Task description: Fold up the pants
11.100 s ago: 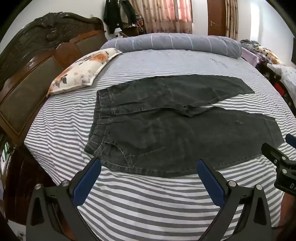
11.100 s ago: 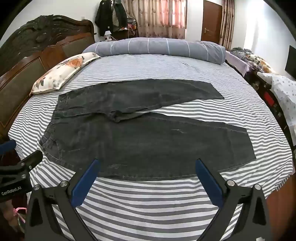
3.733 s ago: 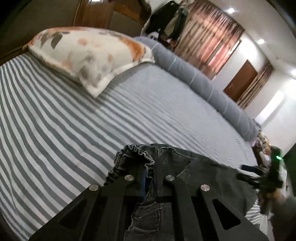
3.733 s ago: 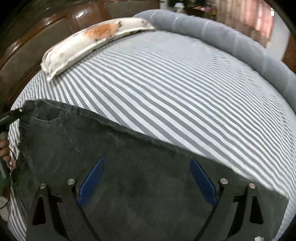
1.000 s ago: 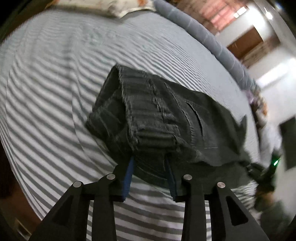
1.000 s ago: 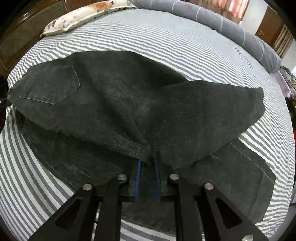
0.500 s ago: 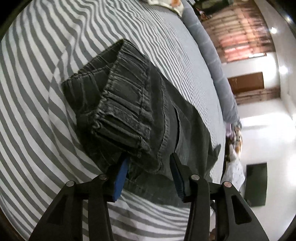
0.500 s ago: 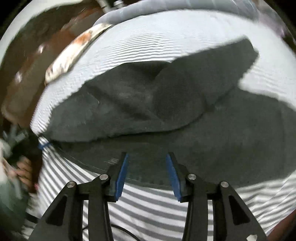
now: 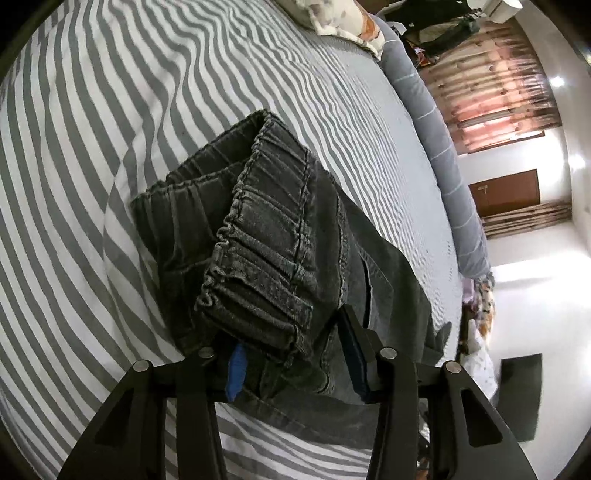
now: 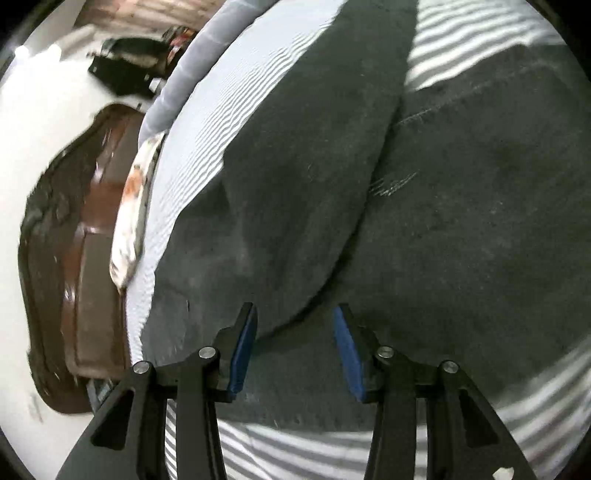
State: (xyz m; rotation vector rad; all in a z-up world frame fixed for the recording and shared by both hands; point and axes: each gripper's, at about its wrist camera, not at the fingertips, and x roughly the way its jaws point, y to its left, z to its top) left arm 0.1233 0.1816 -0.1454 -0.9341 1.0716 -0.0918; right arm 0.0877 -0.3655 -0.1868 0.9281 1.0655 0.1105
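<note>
Left gripper [image 9: 295,356]: jaws parted, gripping nothing; back off the waistband [image 9: 258,258] without dragging it
Right gripper [image 10: 293,347]: likewise parted, empty; flatten the pants [image 10: 461,221] before folding

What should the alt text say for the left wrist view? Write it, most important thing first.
The open left gripper straddles the gathered elastic waistband of dark grey denim pants, folded double on a grey-and-white striped bedsheet. Behind lie a floral pillow, a long grey bolster and pink curtains.

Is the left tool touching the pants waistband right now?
Touching. In the left wrist view the waistband of the pants drapes over the left tool, covering one blue pad, though the fingers stand open around it.
</note>
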